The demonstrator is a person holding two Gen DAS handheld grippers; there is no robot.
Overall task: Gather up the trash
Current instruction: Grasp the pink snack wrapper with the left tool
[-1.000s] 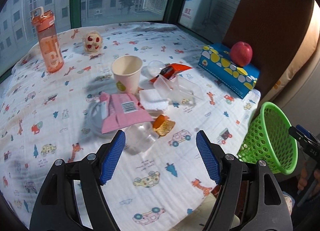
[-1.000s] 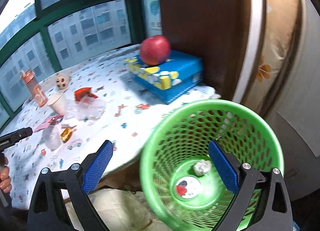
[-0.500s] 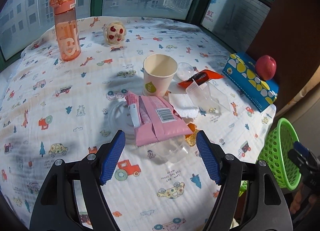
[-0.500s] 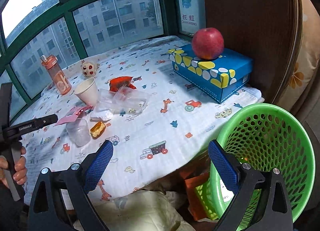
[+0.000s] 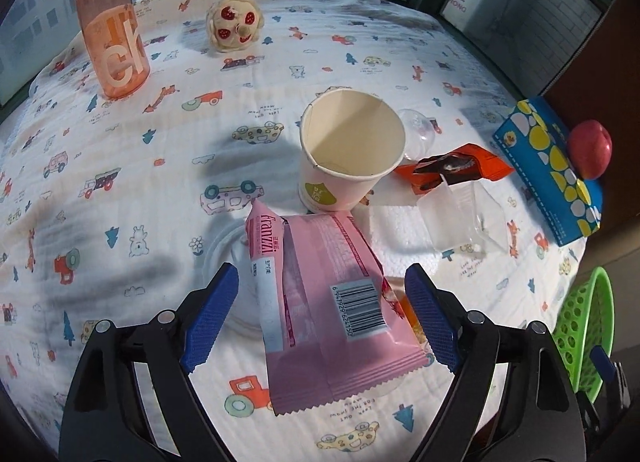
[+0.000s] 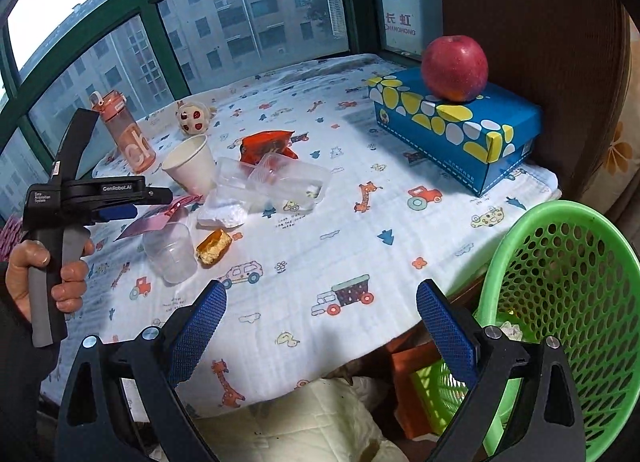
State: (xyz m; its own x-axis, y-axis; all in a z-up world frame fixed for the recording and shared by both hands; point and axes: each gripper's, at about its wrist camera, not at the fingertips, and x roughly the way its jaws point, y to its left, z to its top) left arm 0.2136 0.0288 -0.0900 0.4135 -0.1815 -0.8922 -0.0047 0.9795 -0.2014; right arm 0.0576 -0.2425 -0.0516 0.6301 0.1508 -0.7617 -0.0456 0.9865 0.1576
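Observation:
My left gripper is open, its blue fingers either side of a pink snack wrapper that lies on a clear cup. Behind it stand a paper cup, an orange wrapper, a clear plastic tray and a white napkin. A small orange-gold wrapper lies beside the clear cup. My right gripper is open and empty over the table's front edge. The green trash basket hangs to its right, below the table.
An orange water bottle, a small plush toy and a blue tissue box with a red apple on it stand on the printed cloth. A wooden panel rises at the right.
My left gripper moved forward and down until its fingers straddle the pink wrapper. My right gripper swung left, away from the basket, and now faces the table.

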